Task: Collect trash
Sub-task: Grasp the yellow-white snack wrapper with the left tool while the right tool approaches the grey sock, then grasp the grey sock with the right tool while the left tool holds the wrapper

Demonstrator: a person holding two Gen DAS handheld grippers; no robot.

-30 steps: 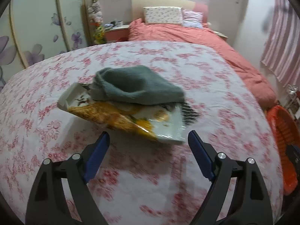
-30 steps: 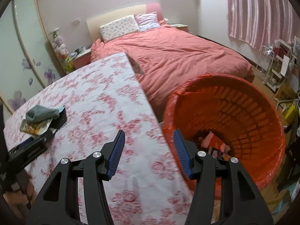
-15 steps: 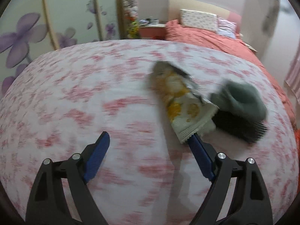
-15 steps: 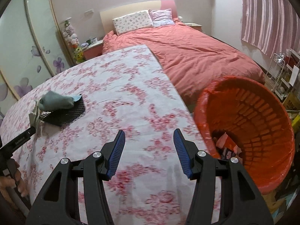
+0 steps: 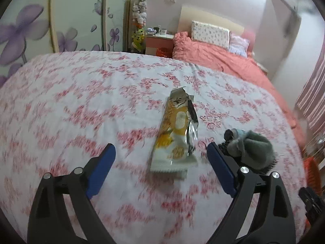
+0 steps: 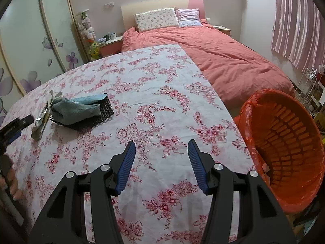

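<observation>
A yellow and white snack wrapper (image 5: 176,134) lies flat on the flowered tablecloth (image 5: 81,105); it also shows in the right wrist view (image 6: 41,120) at the far left. My left gripper (image 5: 161,152) is open and empty, with the wrapper's near end between its fingertips. My right gripper (image 6: 160,158) is open and empty above the tablecloth (image 6: 162,93), far from the wrapper. An orange trash basket (image 6: 284,148) with an orange liner stands off the table's right edge.
A grey-green cloth (image 5: 251,150) lies on a black basket (image 6: 87,118) just right of the wrapper. A bed with a red cover (image 6: 227,57) lies beyond the table. A flowered wardrobe (image 5: 40,24) stands at the left.
My left gripper swung round the wrapper, which now lies lengthwise between its fingers with the cloth at the right. My right gripper moved away from the orange basket, over the table.
</observation>
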